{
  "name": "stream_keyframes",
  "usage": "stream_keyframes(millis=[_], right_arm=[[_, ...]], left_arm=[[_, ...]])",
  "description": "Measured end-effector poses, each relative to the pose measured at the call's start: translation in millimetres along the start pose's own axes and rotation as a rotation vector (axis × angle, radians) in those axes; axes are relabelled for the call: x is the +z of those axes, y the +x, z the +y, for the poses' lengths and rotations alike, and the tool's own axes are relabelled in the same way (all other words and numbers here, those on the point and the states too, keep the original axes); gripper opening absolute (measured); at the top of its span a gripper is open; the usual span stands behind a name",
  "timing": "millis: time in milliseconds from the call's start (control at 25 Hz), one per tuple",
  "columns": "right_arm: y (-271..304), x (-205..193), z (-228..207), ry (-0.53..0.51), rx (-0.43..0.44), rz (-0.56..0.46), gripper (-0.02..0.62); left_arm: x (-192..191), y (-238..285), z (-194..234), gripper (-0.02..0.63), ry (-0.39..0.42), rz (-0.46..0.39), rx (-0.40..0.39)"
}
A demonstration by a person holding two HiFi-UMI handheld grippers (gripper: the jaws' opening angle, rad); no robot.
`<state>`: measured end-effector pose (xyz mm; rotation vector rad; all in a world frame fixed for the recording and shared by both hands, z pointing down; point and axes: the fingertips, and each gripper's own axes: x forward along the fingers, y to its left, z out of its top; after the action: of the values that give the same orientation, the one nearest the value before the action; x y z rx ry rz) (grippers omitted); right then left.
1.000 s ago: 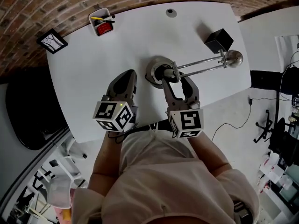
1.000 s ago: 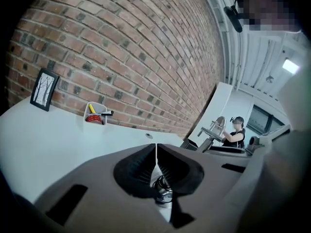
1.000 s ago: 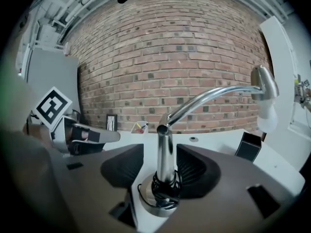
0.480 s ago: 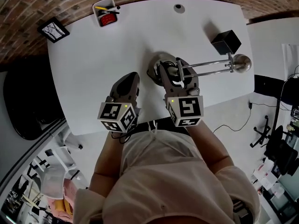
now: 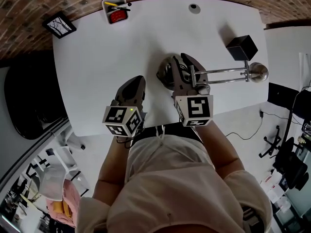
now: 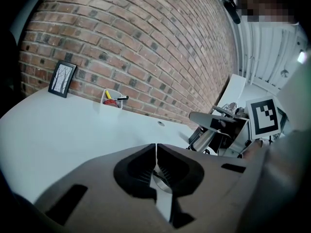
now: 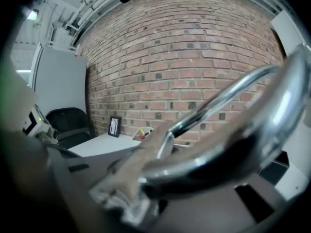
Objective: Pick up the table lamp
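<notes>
The right gripper (image 5: 177,64) has just changed most. A second ago its jaws stood wide and reached the near side of the table lamp (image 7: 238,120). Now they have slid forward over the lamp's round base (image 5: 164,73) and are closing, with the chrome stem between them where it leaves the base. In the right gripper view bright metal fills the gap, but a firm clamp does not show yet.

The left gripper (image 5: 138,78) has kept its jaws pressed together with nothing between them. It sits to the left of the lamp base, apart from it, and has sunk a little toward the white table (image 5: 97,62).

The lamp itself has not stirred. It lies on its side on the table, base toward the person. Its twin rods run out to the right and end in the round lamp head (image 5: 258,73) near the table's right edge.

Just beyond the lamp head stands a black box (image 5: 241,46). Well beyond the lamp base, at the table's far left, are a white pen holder (image 5: 116,8) and a small picture frame (image 5: 59,25).

For the task, this looks like the grasp being made. The approach seems finished and the lift not begun. Once the jaws bite, the long arm and heavy head will likely pull the lamp down on the right, so the grip near the base must be tight.
</notes>
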<state>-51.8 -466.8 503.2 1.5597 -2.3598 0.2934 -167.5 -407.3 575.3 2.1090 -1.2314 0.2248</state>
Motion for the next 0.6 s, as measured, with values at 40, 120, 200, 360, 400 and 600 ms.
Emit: stream_keyframes(millis=[40, 120, 200, 360, 400, 600], right_arm=[[1, 2, 1, -0.017, -0.004, -0.009, 0.082], [1, 6, 0, -0.047, -0.015, -0.023, 0.044], [0, 6, 0, -0.066, -0.023, -0.023, 0.031], [2, 6, 0, -0.079, -0.036, -0.013, 0.026], [2, 6, 0, -0.076, -0.038, -0.012, 0.026], [2, 6, -10, -0.03, -0.054, 0.0, 0.025]], left_arm=[[-1, 1, 0, 0.023, 0.0, 0.003, 0.001], [-4, 4, 0, 0.023, 0.003, 0.013, -0.001], [-8, 6, 1, 0.023, 0.004, 0.027, -0.004], [-21, 8, -1, 0.023, -0.008, 0.06, -0.015], [-26, 10, -3, 0.023, -0.011, 0.069, -0.021], [-47, 20, -14, 0.023, -0.037, 0.123, -0.063]])
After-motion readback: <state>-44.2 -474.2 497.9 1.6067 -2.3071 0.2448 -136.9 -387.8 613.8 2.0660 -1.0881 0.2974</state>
